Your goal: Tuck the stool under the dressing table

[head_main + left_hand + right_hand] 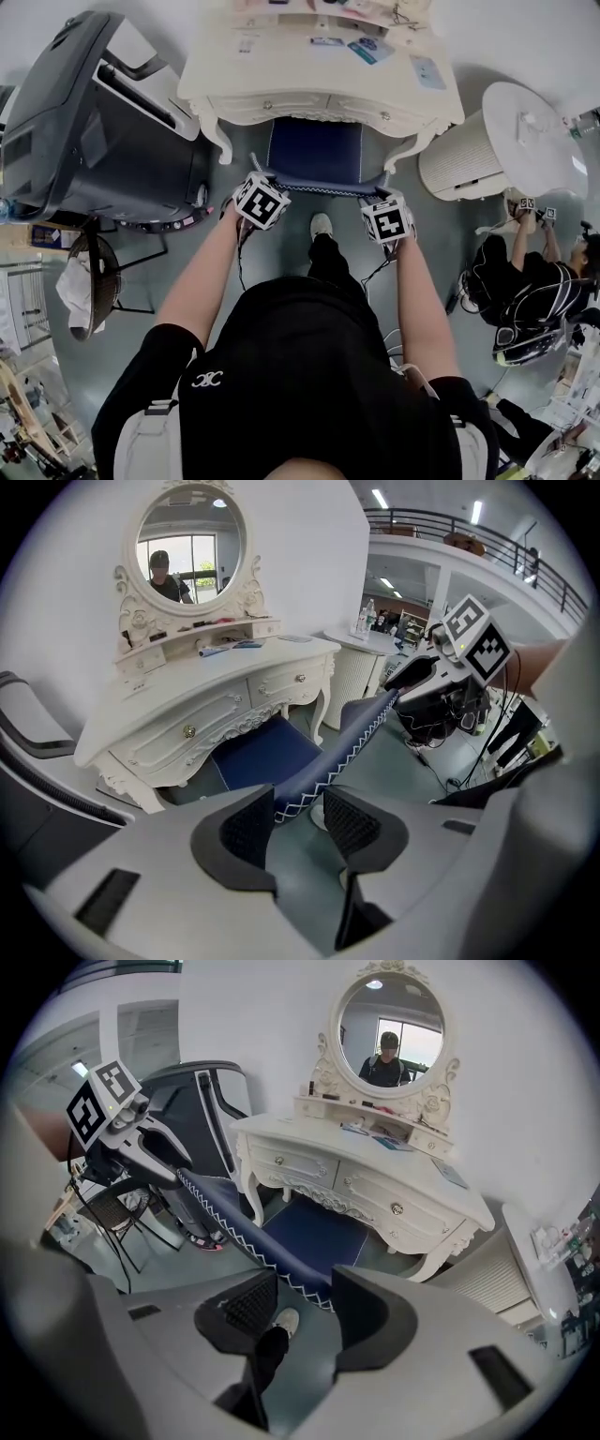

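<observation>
- The bulky dark grey recliner (94,122) stands to the left of the table, close against its left end.
- The cream dressing table (216,75) with carved legs and two knobbed drawers sits against the wall. An oval mirror (389,1030) rises from its back, and small items lie on the top.
- A white ribbed round stand (506,141) sits just beside the table's right front leg.
- The stool (316,150), with a navy seat and white zigzag stitching along the rim, stands in the kneehole between the table's front legs.
  - Its far part is under the drawers and hidden; its near part sticks out toward the person.
  - The near edge runs side to side, parallel to the table front, so the seat sits square to the table.
  - With the far end covered, its long axis cannot be told.
- The left gripper (298,803) is at the near left corner. Its jaws are spread, with the stitched rim running between them and floor showing beside the rim.
- The right gripper (302,1283) is at the near right corner. Its jaws stand wide, the rim crosses just past their tips, and the pads are off it.
- The person's pale shoe (321,225) is on the floor just behind the stool's near edge, midway between the grippers.
</observation>
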{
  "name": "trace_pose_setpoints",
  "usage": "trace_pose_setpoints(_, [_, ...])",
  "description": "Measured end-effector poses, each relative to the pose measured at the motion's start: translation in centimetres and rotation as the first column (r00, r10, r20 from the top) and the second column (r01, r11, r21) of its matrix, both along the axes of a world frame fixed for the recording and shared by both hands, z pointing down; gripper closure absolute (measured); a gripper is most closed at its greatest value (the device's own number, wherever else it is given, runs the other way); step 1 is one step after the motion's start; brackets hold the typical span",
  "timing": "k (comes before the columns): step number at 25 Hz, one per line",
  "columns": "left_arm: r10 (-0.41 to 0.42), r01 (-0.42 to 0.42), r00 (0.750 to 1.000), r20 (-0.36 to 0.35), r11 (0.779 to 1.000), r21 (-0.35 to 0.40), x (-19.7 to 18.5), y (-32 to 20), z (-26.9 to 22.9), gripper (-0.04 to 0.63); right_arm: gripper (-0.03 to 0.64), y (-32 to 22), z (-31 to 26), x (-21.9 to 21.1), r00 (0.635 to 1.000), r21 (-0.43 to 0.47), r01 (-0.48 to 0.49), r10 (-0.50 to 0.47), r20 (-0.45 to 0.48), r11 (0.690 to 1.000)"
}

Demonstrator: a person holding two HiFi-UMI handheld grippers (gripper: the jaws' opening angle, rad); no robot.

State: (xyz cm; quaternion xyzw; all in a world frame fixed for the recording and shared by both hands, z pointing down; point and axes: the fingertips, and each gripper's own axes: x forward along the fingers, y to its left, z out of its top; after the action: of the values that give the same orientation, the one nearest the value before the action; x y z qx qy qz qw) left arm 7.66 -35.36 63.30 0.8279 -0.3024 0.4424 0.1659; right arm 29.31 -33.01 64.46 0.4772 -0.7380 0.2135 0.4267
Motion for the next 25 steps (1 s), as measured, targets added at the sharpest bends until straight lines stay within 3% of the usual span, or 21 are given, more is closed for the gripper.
trace_pose_setpoints(13, [-0.073, 0.073, 0.997, 0.015, 0.997, -0.017, 3.4, -8.0, 0.2, 0.433, 0.434, -8.7, 0.1, 3.1, 0.998, -0.014, 0.064, -0.064, -0.006, 0.998])
trace_pose_setpoints(25, [-0.129, 0.13, 0.991, 0.034, 0.991, -0.019, 4.3, -14.3, 0.1, 0.43, 0.434, -15.5, -0.3, 4.3, 0.997, 0.013, 0.078, -0.078, -0.003, 0.997])
